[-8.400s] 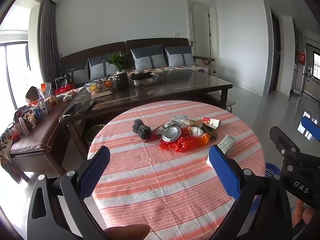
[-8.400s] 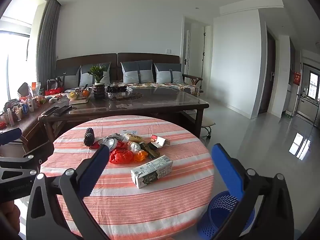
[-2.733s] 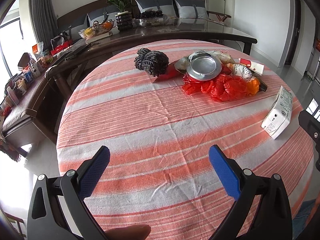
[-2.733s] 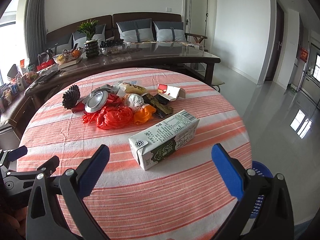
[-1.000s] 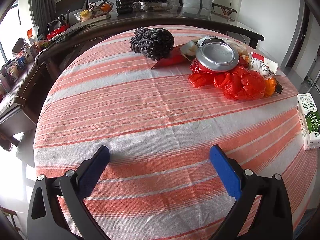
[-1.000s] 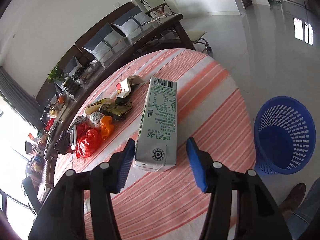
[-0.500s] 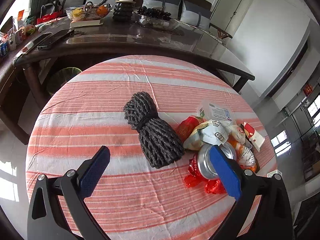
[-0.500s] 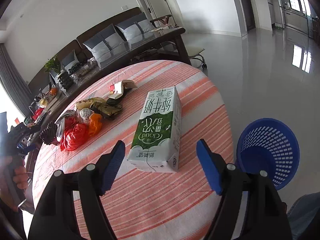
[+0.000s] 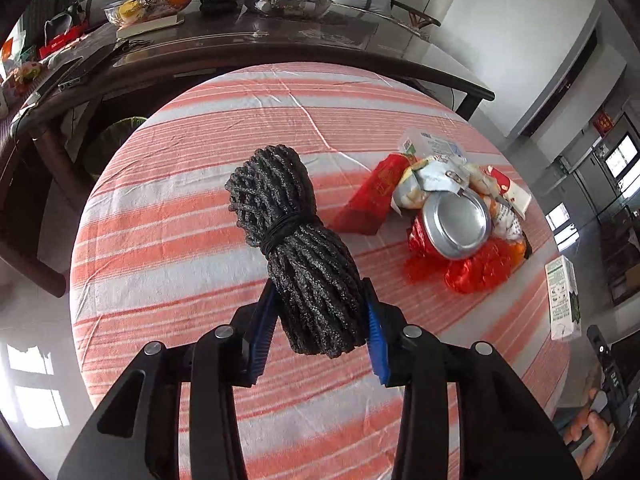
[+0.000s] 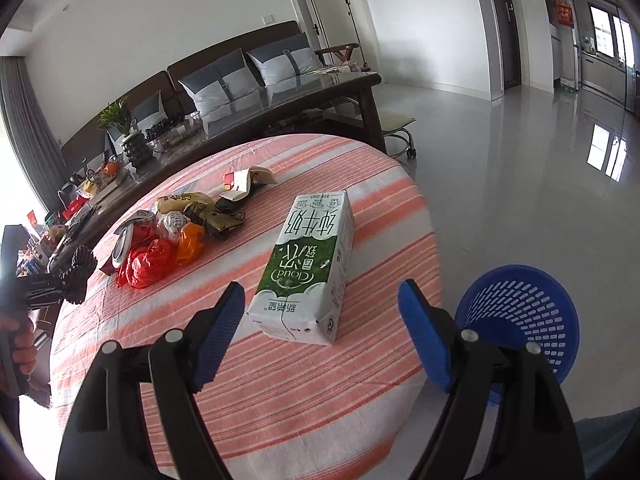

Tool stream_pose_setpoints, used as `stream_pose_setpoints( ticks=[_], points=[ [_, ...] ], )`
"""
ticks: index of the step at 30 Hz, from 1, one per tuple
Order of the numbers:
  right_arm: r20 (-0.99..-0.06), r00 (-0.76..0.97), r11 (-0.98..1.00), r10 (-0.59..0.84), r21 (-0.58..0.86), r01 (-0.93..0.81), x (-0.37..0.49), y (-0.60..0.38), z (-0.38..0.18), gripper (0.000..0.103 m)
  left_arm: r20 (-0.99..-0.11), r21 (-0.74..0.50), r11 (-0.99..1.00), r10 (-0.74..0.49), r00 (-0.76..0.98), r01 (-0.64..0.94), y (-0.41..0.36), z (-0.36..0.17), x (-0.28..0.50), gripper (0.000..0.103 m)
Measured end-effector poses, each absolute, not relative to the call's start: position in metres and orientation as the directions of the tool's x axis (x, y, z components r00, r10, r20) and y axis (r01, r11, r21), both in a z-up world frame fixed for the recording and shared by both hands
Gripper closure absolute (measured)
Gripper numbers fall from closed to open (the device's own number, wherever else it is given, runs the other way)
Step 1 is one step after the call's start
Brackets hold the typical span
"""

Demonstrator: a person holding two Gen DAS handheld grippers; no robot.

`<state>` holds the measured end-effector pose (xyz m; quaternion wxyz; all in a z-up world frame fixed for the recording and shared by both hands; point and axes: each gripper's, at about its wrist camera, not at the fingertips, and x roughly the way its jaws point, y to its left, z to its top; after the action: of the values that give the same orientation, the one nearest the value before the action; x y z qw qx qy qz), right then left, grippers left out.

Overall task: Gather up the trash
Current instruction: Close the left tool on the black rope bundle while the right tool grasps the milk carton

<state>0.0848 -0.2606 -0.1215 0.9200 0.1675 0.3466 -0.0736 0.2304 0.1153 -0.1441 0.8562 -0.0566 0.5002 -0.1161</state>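
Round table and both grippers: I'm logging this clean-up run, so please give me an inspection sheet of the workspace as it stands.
Surface: round table under a striped orange-and-white cloth.
Job's things: milk carton lying flat near the edge; dark rope bundle; blue basket on the floor beside the table.
Clutter: pile of red bags, wrappers and a metal lid.
Grippers: left gripper has just closed on the rope bundle; right gripper has just been opening, the carton ahead of its pads, untouched.
Cables: nothing seen.
Surroundings: dark long table, sofa behind.
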Motion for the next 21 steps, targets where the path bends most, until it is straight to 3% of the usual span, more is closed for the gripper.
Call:
stream_pose_setpoints(
  ticks=[2,5,8,11,12,17,20,21],
  points=[
    [-0.68,0.733,0.938,0.006,0.259,0.232,0.092,-0.257,-0.119,0.025,-0.857,-0.176,0.963,-0.252,0.45,0.204,0.1,-0.146,0.203,0.061],
    [-0.752,0.659,0.973,-0.003,0.149,0.175,0.117,-0.236,-0.12,0.01,-0.866,-0.145,0.953,-0.253,0.432,0.267,0.074,-0.156,0.173,0.059],
    [-0.794,0.605,0.985,-0.058,0.052,0.162,0.138,-0.226,-0.133,0.01,-0.861,-0.115,0.949,-0.243,0.447,0.294,0.051,-0.164,0.159,0.053],
    [-0.813,0.58,0.991,-0.049,0.033,0.13,0.149,-0.227,-0.142,0.043,-0.861,-0.083,0.949,-0.221,0.458,0.303,0.04,-0.17,0.153,0.033],
    [-0.817,0.575,0.994,-0.03,0.039,0.106,0.15,-0.226,-0.143,0.045,-0.862,-0.082,0.949,-0.221,0.457,0.303,0.04,-0.171,0.151,0.031],
    [-0.827,0.545,0.99,0.137,0.104,-0.09,0.138,-0.208,-0.143,0.046,-0.869,-0.09,0.954,-0.215,0.445,0.285,0.059,-0.174,0.144,0.024],
    [-0.851,0.504,0.985,0.149,0.082,-0.153,0.13,-0.199,-0.145,0.045,-0.859,-0.142,0.946,-0.264,0.439,0.292,0.072,-0.164,0.136,0.02],
    [-0.855,0.494,0.983,0.157,0.087,-0.161,0.129,-0.199,-0.143,0.038,-0.852,-0.164,0.942,-0.285,0.439,0.294,0.074,-0.159,0.136,0.017]
  ],
)
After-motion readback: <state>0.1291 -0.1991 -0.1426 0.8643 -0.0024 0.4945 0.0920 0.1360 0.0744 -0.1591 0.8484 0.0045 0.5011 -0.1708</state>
